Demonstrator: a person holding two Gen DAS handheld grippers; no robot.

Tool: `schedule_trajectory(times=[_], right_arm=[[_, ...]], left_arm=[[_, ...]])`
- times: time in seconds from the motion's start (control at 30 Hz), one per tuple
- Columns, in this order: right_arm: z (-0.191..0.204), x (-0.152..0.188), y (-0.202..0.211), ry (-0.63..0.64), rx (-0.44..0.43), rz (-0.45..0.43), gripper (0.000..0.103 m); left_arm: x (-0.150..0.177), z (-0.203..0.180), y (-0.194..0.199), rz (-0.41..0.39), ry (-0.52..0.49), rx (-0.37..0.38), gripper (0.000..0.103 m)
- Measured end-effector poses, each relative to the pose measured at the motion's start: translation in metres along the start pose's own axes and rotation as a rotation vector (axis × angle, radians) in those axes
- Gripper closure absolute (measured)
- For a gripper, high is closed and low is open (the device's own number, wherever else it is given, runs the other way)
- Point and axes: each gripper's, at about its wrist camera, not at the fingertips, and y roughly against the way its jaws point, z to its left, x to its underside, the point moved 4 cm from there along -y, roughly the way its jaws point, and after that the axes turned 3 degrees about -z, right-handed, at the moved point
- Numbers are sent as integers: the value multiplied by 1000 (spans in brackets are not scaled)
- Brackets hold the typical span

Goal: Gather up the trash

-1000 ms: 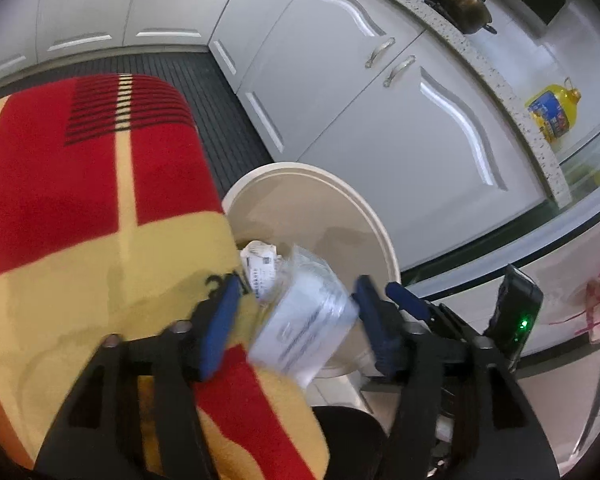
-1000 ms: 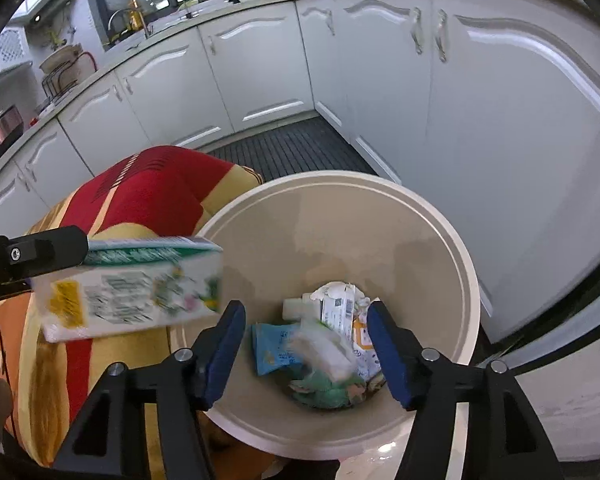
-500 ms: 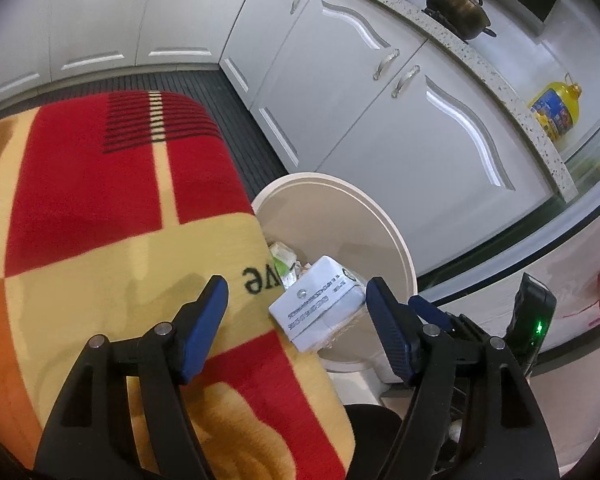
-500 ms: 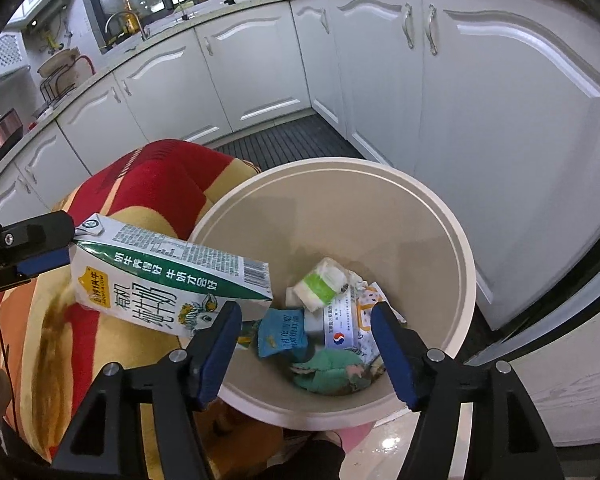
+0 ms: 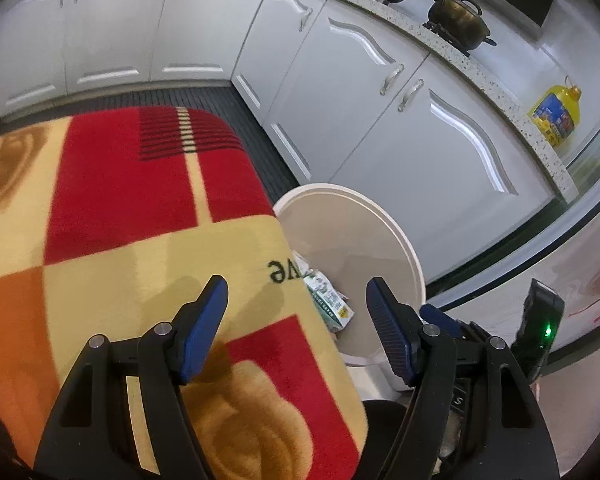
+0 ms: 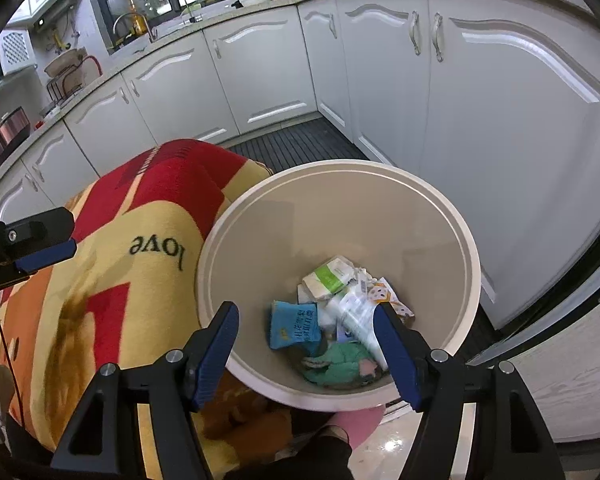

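Note:
A round cream trash bin [image 6: 466, 240] stands on the floor beside a table covered by a red, yellow and orange blanket [image 5: 132, 240]. The bin also shows in the left wrist view [image 5: 400, 240]. Inside it lie a white milk carton [image 6: 354, 312], a blue packet [image 6: 294, 322], a green-and-white pack [image 6: 328, 278] and green crumpled trash [image 6: 340, 364]. The carton's end shows in the left wrist view [image 5: 330, 306]. My left gripper [image 5: 296, 328] is open and empty over the blanket's edge. My right gripper [image 6: 306, 344] is open and empty above the bin.
White kitchen cabinets [image 5: 340, 92] curve round behind the bin, with a dark ribbed floor mat [image 6: 296, 142] at their foot. A pot [image 5: 458, 20] and a yellow oil bottle [image 5: 556, 116] stand on the counter. My left gripper's finger [image 6: 32, 248] shows at the right wrist view's left edge.
The left gripper opened and let go of the milk carton, which fell into the bin. The left gripper then drew back over the blanket. The right gripper stayed open above the bin.

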Motion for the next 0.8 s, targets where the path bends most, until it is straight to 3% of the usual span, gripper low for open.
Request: schedule_trajectory(times=[0.43,0.5,0.6,0.8], right_arm=[[34,-1,54,21,-16,-119,35],[41,-2,67,30,-9,-154,26],[48,-5,85,40,2,-201,23],[60,-8,120,53,20,-280,23]], left_arm=[[18,4,48,-148,-89,-200,32],[19,4,58,-176,-101,-244,32],[22,0,77,-235,-142,-313,32],[28,-9,109,-326,-171,-298,32]])
